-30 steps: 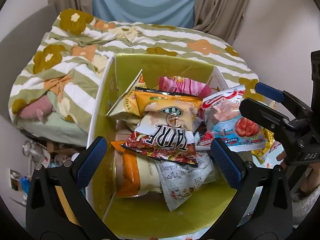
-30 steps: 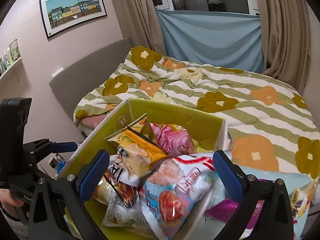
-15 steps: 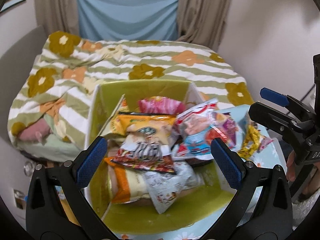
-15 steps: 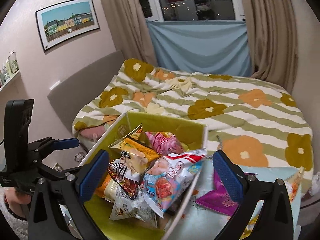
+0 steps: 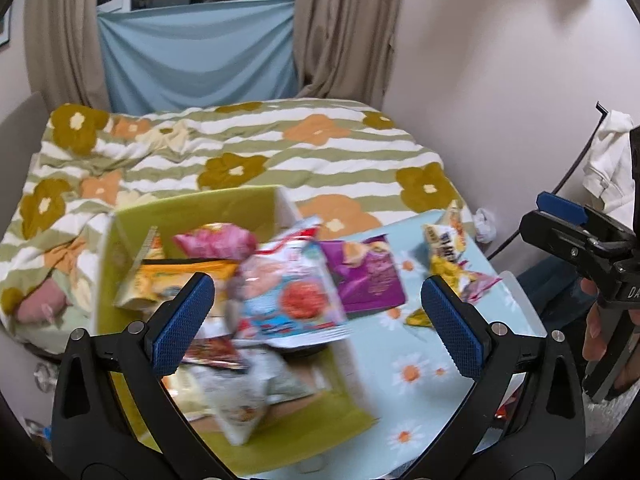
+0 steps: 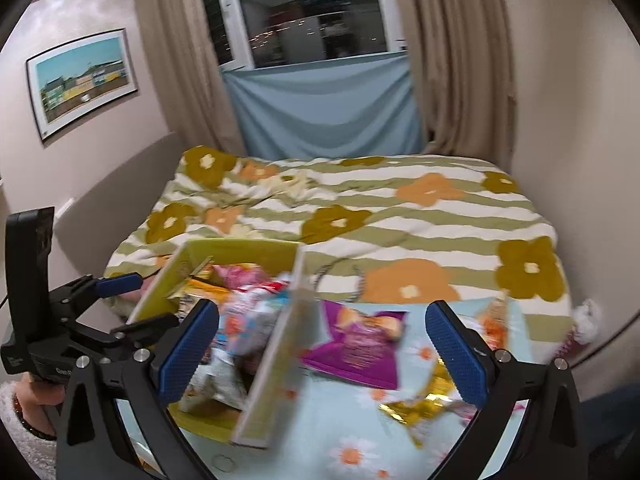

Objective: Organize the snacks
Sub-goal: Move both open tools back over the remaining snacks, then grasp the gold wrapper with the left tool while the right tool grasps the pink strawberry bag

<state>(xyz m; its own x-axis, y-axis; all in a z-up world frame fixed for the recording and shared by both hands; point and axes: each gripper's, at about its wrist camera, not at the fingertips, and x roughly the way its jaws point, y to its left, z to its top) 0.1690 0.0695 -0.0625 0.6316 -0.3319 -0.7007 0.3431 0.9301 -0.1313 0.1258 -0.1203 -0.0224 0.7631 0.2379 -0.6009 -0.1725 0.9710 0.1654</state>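
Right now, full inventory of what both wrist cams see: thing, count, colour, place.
box: 1, yellow-green inside, on the daisy cloth at the foot of the bed
snack packets in box: several, pink, orange, white-blue, piled above the rim; exact count blurred
purple packet: 1, on the cloth just right of the box
yellow packets: at least 2, on the cloth further right
daisy cloth: 1, light blue, under the box
bedspread: 1, green-white stripes with flowers, behind the box
blue sheet: 1, hung below the window
framed picture: 1, left wall
left claw: open, empty, above the box
right claw: open, empty
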